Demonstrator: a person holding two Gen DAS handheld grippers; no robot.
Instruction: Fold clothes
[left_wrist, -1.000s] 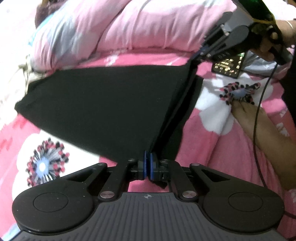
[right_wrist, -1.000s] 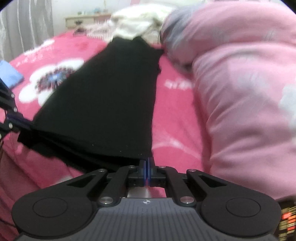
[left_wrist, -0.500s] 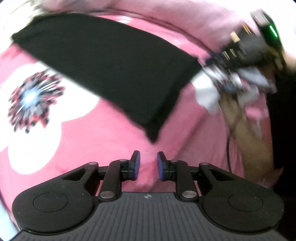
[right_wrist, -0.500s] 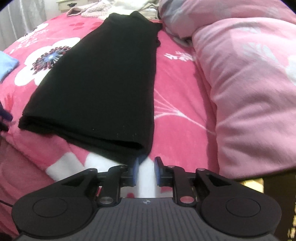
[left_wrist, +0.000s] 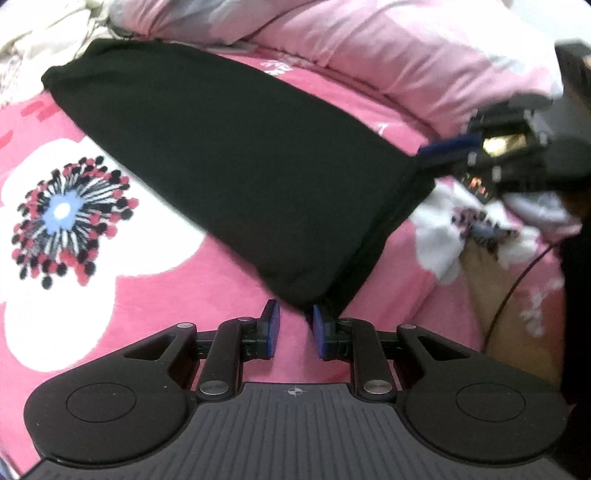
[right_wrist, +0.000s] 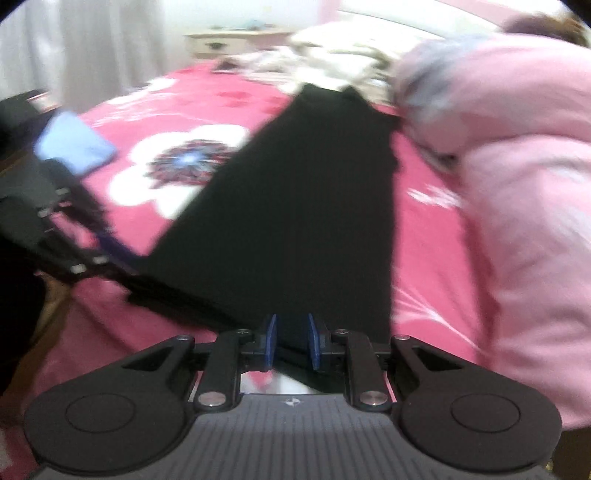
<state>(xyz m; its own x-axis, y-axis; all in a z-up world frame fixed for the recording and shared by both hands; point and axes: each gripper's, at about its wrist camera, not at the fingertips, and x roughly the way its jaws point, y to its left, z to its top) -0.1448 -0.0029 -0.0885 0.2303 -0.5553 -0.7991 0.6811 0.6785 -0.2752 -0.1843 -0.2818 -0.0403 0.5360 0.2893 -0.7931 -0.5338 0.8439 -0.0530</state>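
Across the middle of both wrist views lies the black garment (left_wrist: 229, 155), already folded into a long narrow strip on the pink floral bed (left_wrist: 155, 295), running from upper left to lower centre in the left view. Left claw (left_wrist: 294, 330) has its jaws apart with nothing between them; the garment's near corner sits just above the gap, touching or nearly touching the right-hand pad, can't tell which. Right claw (right_wrist: 291, 341) also has its jaws apart, straddling the garment's near edge at lower centre of its view; dark cloth sits in the gap but isn't pinched. In the left view the right claw shows at the right of the frame, at the garment's other near corner. Pink quilt (right_wrist: 517, 221) is bunched along the right side, a blue cloth (right_wrist: 72, 146) at upper left; the right view is blurred. My read: one lengthwise fold is down and both claws are lining up on the near short end for a re-grip. Next move likely needs both to close on all layers at the two corners, then carry that end toward the far end to halve the length. Risk: catching only the top layer.
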